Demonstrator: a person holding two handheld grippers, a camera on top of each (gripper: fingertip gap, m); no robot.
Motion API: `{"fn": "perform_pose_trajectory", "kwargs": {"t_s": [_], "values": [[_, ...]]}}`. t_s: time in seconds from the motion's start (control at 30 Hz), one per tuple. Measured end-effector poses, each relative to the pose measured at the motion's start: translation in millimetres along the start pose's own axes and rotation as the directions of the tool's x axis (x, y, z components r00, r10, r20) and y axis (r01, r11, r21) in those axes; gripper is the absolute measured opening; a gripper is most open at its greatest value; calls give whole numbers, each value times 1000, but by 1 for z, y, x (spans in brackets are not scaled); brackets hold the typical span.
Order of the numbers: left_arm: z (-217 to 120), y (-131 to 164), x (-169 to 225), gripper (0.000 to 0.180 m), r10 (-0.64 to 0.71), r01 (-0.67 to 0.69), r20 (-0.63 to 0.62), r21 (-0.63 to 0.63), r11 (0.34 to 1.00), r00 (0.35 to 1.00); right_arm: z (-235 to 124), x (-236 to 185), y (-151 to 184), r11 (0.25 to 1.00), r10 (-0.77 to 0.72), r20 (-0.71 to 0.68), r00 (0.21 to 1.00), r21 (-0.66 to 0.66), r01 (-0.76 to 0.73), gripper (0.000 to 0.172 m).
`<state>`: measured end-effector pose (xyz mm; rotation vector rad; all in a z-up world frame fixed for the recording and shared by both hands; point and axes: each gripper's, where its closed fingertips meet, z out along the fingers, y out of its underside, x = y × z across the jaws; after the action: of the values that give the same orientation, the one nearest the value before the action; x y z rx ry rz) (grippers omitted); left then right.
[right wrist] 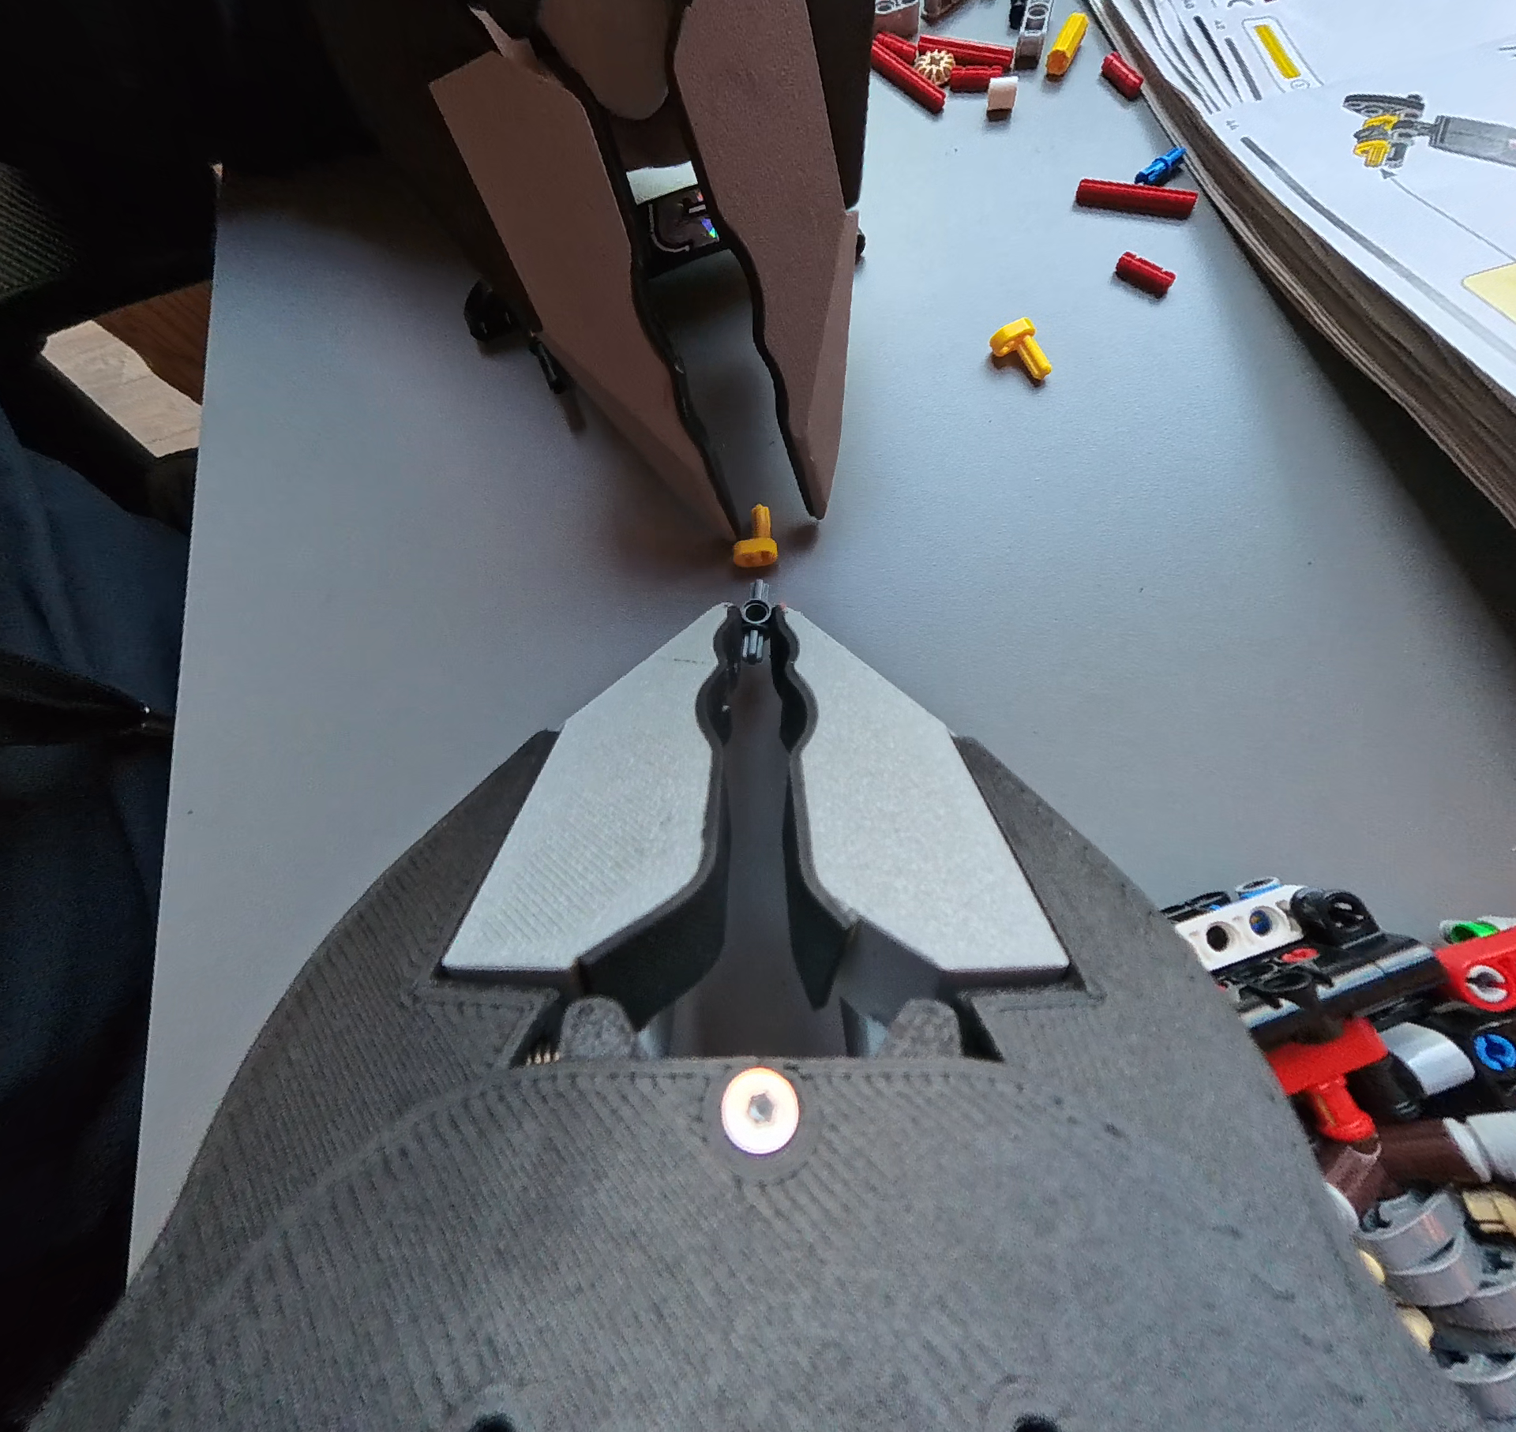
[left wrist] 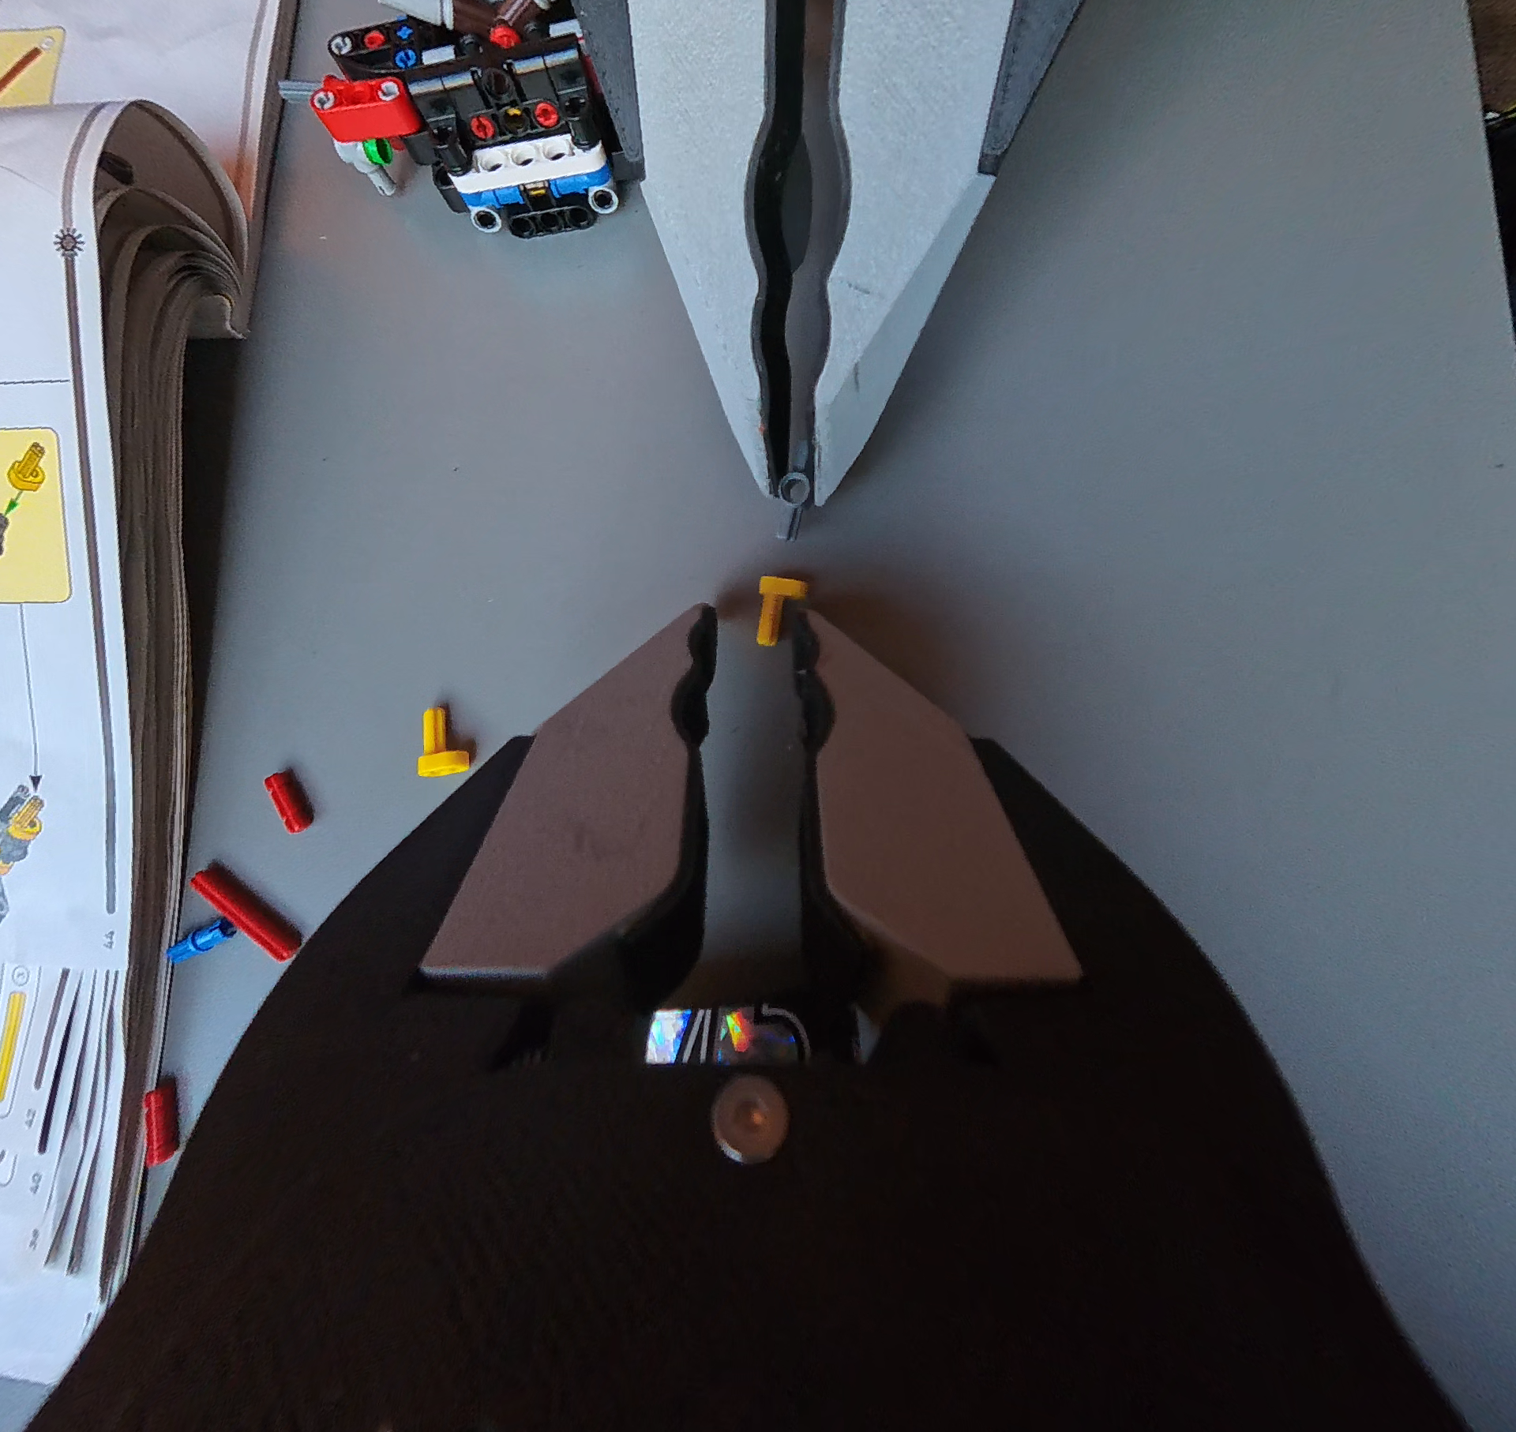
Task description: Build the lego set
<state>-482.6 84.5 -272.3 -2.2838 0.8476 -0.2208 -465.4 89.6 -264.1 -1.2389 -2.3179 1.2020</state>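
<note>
Left gripper: brown fingers (left wrist: pixel 755 630) stand apart, tips down at the desk (left wrist: pixel 1148 572); a yellow T-shaped peg (left wrist: pixel 775 609) lies on the desk at the mouth of the gap, close against one brown fingertip and clear of the other, so nothing is clamped.
Right gripper: grey fingers (right wrist: pixel 756 622) are closed on a small dark grey connector (right wrist: pixel 755 626), a ring with short axle stubs; both pads press its sides and one stub pokes out past the tips.
Relation: both grippers point at each other, tips near but apart; the connector's stub faces the yellow peg's flat head with a small gap between.
Second yellow peg: another T-shaped piece (left wrist: pixel 440 745) lies loose on the desk beside the left gripper's body.
Loose parts: short red pins (left wrist: pixel 287 800), a longer red axle (left wrist: pixel 244 913) and a blue pin (left wrist: pixel 197 941) lie scattered between the left gripper and the booklet; more red, grey and yellow pieces (right wrist: pixel 968 39) lie farther off.
Booklet: an open instruction manual (left wrist: pixel 74 490) lies along the desk edge.
Model: a partly built brick assembly (left wrist: pixel 484 129) of black, red, white and blue parts stands beside the right gripper.
</note>
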Motion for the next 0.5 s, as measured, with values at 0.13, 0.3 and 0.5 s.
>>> {"fn": "perform_pose_trajectory", "kwargs": {"t_s": [0.13, 0.3, 0.5], "values": [[0, 0, 0, 15, -6, 6, -6, 4, 1000, 1000, 0, -1, 1, 1000, -2, 1, 1000, -3, 2, 4], [1, -1, 1, 13, -16, 16, -16, 12, 1000, 1000, 0, -1, 1, 1000, 1, 4, 1000, -5, -1, 4], [1, -1, 2, 13, -17, 17, -13, 13, 1000, 1000, 1, -1, 1, 1000, 2, 6, 1000, -7, -2, 4]]}}
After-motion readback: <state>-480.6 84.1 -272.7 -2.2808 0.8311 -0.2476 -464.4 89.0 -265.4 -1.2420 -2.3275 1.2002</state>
